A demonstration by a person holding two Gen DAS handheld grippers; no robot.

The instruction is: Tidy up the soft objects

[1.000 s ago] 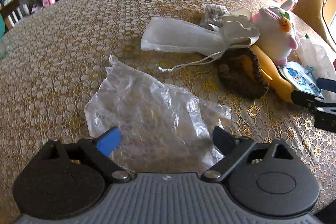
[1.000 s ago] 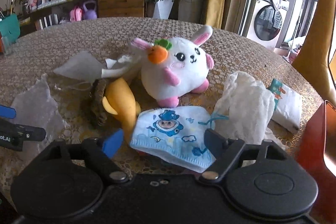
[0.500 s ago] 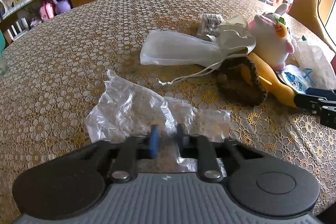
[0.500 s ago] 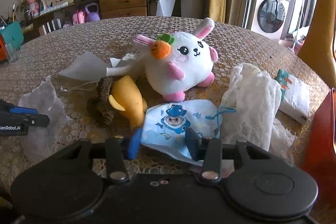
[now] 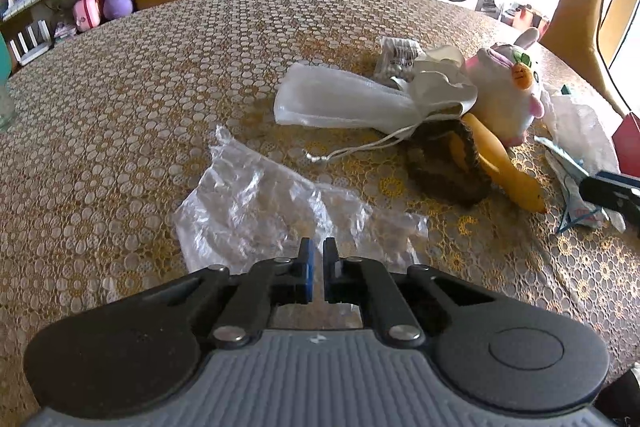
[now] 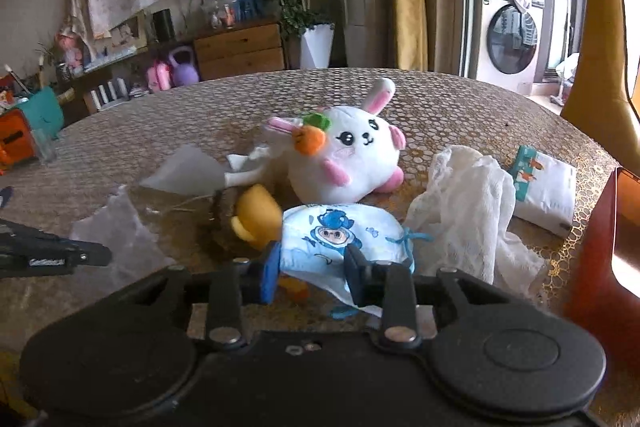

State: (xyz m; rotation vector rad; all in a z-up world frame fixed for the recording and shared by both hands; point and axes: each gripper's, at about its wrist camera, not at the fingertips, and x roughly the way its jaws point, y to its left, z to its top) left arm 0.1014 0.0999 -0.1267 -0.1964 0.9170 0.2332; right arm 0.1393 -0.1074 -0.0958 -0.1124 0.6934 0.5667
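Observation:
A crumpled clear plastic bag (image 5: 260, 211) lies on the round table; my left gripper (image 5: 315, 267) is shut on its near edge. My right gripper (image 6: 312, 267) is closed on the near edge of a blue cartoon face mask (image 6: 340, 239). Behind the mask sit a white plush bunny (image 6: 352, 155) with a carrot, a yellow toy (image 6: 256, 215) and a brown knitted piece (image 5: 444, 167). A white drawstring pouch (image 5: 344, 103) lies left of the bunny. A white lace cloth (image 6: 468, 203) lies right of the mask.
A tissue pack (image 6: 544, 187) lies at the table's right edge. A small bead packet (image 5: 396, 59) sits behind the pouch. A red-brown chair back (image 6: 604, 267) stands close on the right. The table (image 5: 160, 67) has a gold lace cover. A glass (image 6: 44, 147) stands far left.
Both grippers went from open to closed: the left on the plastic bag's edge, the right on the face mask. Both cameras have lifted slightly.

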